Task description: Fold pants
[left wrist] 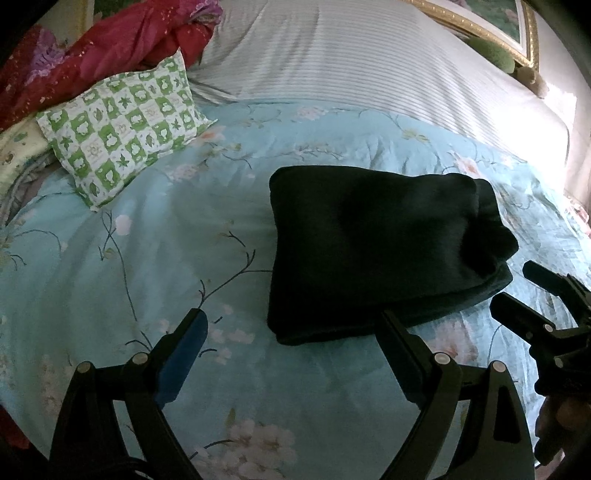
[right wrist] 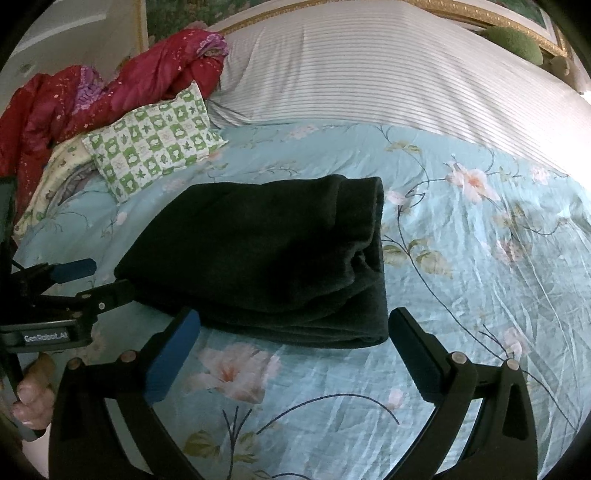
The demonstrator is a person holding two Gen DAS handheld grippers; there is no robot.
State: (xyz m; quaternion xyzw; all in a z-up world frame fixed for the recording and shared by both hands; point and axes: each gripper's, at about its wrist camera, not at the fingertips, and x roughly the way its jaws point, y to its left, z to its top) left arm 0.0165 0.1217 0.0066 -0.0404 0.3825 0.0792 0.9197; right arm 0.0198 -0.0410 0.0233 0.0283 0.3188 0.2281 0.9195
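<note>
Black pants (left wrist: 376,247), folded thick rectangle

My left camera looks down over the bed from the near edge. My right camera sits just beside it. Both see the folded pants (left wrist: 380,254) (right wrist: 266,258) close up.

We see a light blue floral bedspread (right wrist: 461,258), with a white striped sheet (right wrist: 369,66) beyond it. At the left a green checked pillow (left wrist: 122,122) leans against a crumpled red quilt (left wrist: 110,40). A gold picture frame (left wrist: 480,26) stands behind.
</note>
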